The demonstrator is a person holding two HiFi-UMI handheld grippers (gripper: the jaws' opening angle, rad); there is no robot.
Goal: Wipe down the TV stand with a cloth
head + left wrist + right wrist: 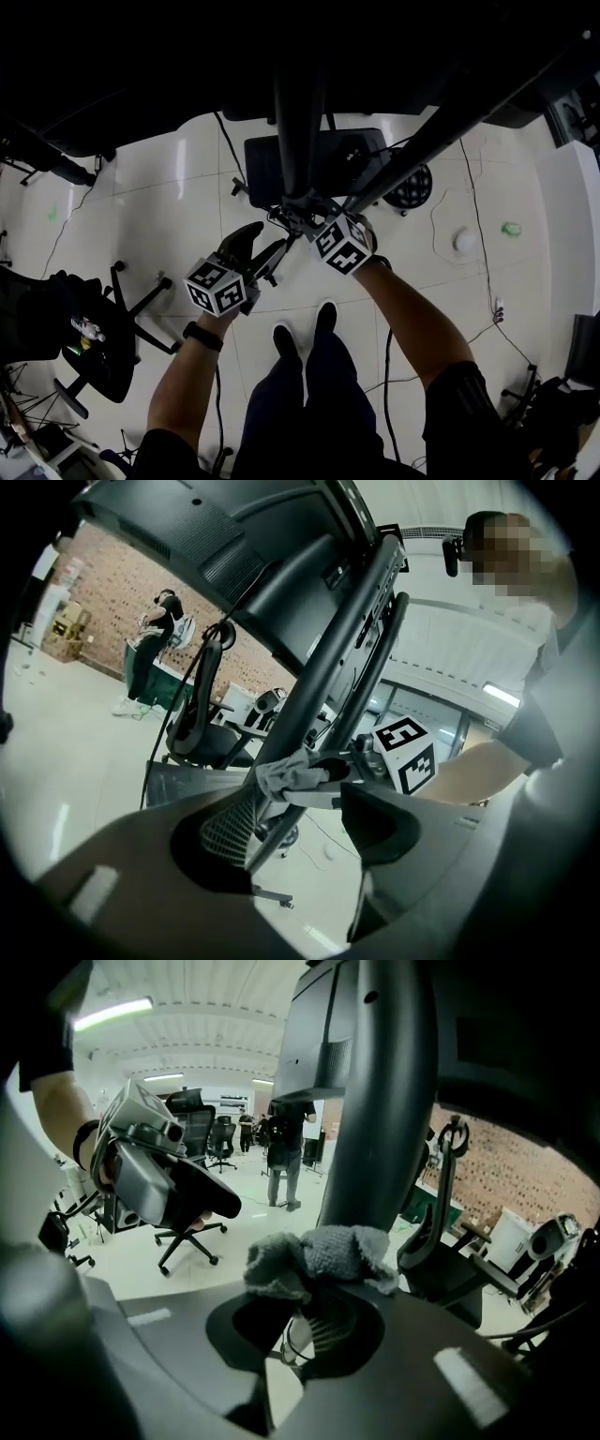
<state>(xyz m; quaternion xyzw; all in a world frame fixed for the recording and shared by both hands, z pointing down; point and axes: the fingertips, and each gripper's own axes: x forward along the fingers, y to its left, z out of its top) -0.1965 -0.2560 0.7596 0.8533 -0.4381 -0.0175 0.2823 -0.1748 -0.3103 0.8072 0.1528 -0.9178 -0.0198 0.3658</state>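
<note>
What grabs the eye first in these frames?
The grey cloth, bunched in the right gripper, is pressed against the TV stand's black pole in the middle of the scene. The left gripper sits close beside it, jaws apart and gripping nothing. The dark back of the TV looms above both.

The white tiled floor spreads out all round. Thin black cables trail over it on the right, near a small round white object and a green one. A black office chair stands off to the left. Farther back, a person stands before a brick wall. A ceiling light strip glows overhead.
</note>
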